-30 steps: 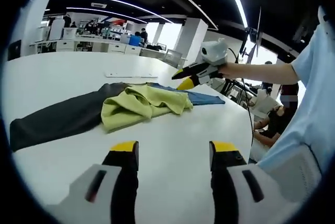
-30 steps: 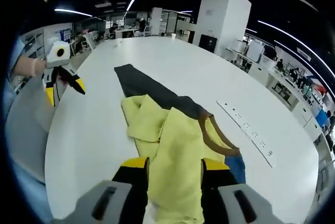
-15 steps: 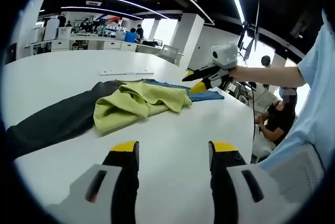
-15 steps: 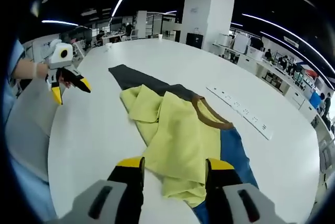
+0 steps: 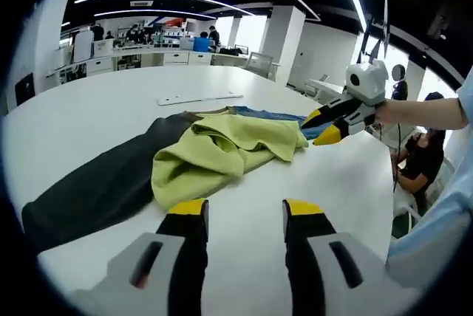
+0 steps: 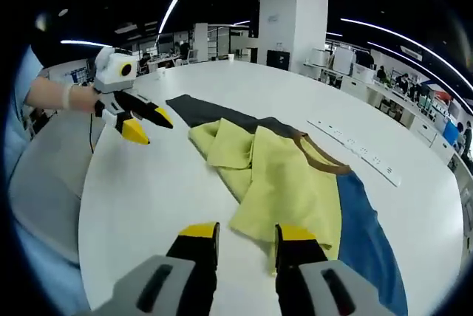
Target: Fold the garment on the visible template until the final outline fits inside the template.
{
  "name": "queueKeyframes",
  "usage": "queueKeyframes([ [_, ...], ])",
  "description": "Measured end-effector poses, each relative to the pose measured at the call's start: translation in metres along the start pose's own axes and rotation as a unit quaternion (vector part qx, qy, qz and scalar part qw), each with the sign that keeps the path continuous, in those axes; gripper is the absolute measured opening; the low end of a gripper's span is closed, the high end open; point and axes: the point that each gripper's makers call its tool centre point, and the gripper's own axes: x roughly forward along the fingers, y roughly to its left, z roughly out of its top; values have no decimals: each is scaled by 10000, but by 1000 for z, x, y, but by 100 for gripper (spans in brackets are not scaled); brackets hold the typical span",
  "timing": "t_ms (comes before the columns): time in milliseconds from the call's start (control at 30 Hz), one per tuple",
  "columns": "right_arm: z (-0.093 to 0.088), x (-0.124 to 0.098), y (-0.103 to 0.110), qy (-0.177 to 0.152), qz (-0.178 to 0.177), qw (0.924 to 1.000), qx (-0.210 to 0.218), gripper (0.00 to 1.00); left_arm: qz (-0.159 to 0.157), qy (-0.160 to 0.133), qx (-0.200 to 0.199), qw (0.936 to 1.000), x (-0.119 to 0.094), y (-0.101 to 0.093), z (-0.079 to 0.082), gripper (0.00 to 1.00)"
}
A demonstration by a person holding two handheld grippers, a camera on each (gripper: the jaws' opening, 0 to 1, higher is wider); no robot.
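I see a long white power strip (image 6: 355, 151) lying flat on the white table (image 6: 148, 183) — well apart from the edge. Beyond the table stand a white square pillar (image 6: 293, 18) and office desks (image 5: 140, 56) — a seated person (image 5: 418, 170) at right.

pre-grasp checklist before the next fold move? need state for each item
1. Left gripper open and empty: ok, jaws apart over bare table, just short of the garment's near edge.
2. Right gripper open and empty: ok, jaws apart with a narrow gap, nothing between them, at the garment's near edge.
3. Yellow-green garment flat for folding: not ok, bunched and partly folded over itself.
4. Garment within template outline: cannot tell; it lies across a dark cloth and a blue cloth, and no outline is readable.
5. Target items in view: ok, garment and both cloths are in both views.
6. White strip clear of the garment: ok, lies apart.
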Motion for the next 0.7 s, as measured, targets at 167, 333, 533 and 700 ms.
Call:
queueKeyframes([
  [167, -11, 15, 12, 93, 110, 9997, 181, 25, -30, 155, -376, 9992, 25, -4, -1, 28],
  [333, -22, 21, 9, 255, -87, 9994, 228, 24, -26, 449, -386, 9982, 44, -1, -8, 27],
  [533, -18, 26, 6, 101, -114, 9967, 801, 21, 23, 575, -748, 9955, 57, 6, -7, 24],
  [700, -21, 27, 5, 47, -120, 9943, 1058, 21, -9, 579, -1014, 9932, 60, 6, -7, 24],
])
